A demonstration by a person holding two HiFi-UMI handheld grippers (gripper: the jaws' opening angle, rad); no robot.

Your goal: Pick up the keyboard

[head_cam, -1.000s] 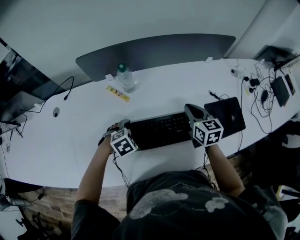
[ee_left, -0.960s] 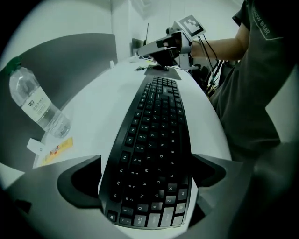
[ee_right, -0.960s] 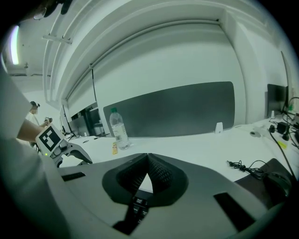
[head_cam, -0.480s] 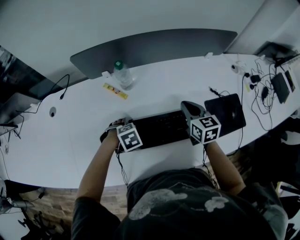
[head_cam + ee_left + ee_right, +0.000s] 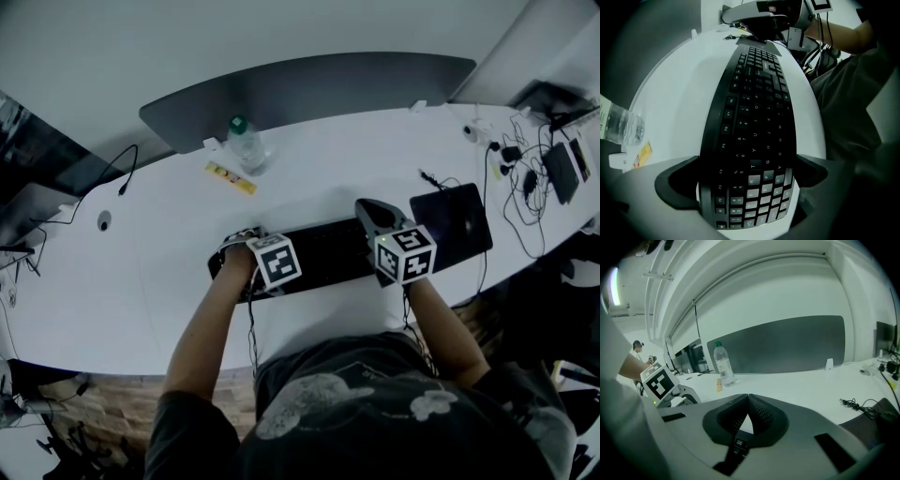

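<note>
Keyboard [image 5: 323, 255] lies flat on the white table [image 5: 159, 281], along its near edge. My left gripper [image 5: 747, 176] is released: jaws spread wide, one at each long side of the keyboard's left end, which sits between them. My right gripper [image 5: 748, 395] is clenched on nothing, at the keyboard's right end. A dark laptop [image 5: 455, 220] lies just right of the keyboard.

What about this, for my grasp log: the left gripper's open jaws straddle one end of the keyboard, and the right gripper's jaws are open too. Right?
Not quite. The right gripper has its jaws closed together, as the right gripper view shows. The left gripper does straddle one end of the keyboard.
</note>
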